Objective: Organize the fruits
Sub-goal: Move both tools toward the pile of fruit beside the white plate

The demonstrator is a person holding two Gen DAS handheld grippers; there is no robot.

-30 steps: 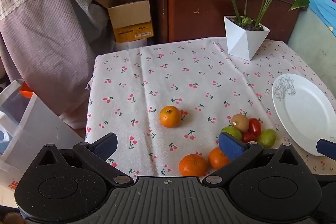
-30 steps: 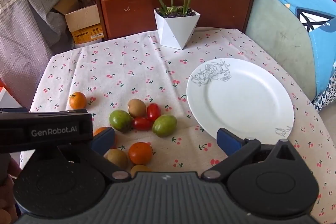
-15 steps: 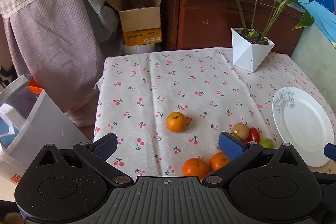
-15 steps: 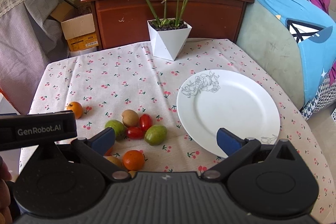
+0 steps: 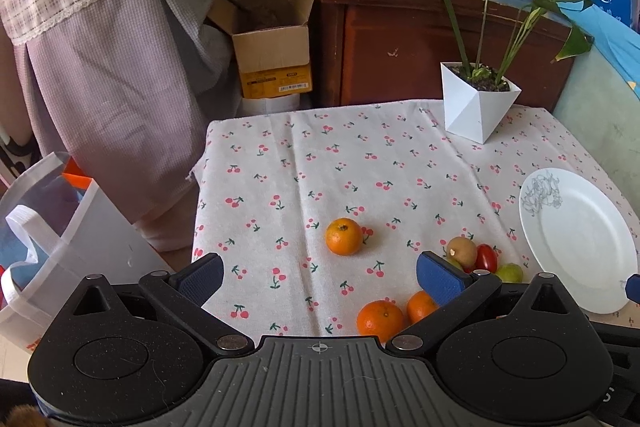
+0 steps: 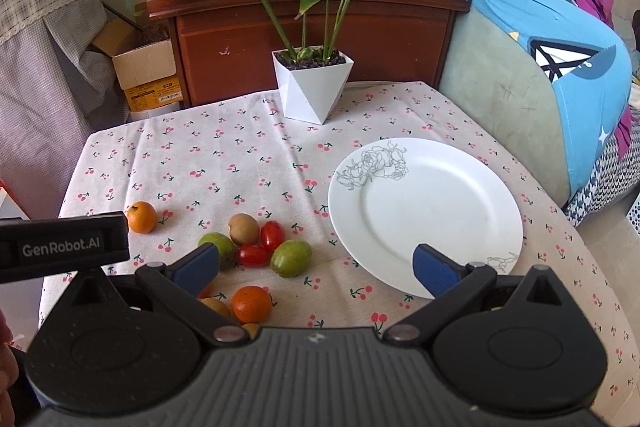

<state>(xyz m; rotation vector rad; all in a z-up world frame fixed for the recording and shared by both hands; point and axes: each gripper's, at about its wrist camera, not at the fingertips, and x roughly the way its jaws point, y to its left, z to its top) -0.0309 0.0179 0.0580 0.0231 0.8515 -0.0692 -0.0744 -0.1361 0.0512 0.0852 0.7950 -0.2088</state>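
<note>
Loose fruit lies on the cherry-print tablecloth [image 5: 360, 155]. One orange [image 5: 343, 236] sits alone; it also shows in the right wrist view [image 6: 141, 217]. Two more oranges [image 5: 380, 319] lie near the front edge. A brown kiwi [image 6: 243, 228], two red tomatoes [image 6: 272, 235] and two green fruits [image 6: 291, 258] cluster left of an empty white plate [image 6: 440, 203]. My left gripper [image 5: 318, 277] is open and empty above the front edge. My right gripper [image 6: 316, 267] is open and empty, its right finger over the plate's rim.
A white potted plant [image 6: 312, 83] stands at the table's back. A wooden cabinet [image 6: 312, 27] and a cardboard box [image 5: 272, 39] are behind. A white bag [image 5: 52, 239] stands off the left edge. A blue-covered sofa [image 6: 560, 67] is to the right.
Both grippers have pulled back and risen from the table, so the fruit and plate look smaller and farther. Both stayed open. Nothing on the table moved.
</note>
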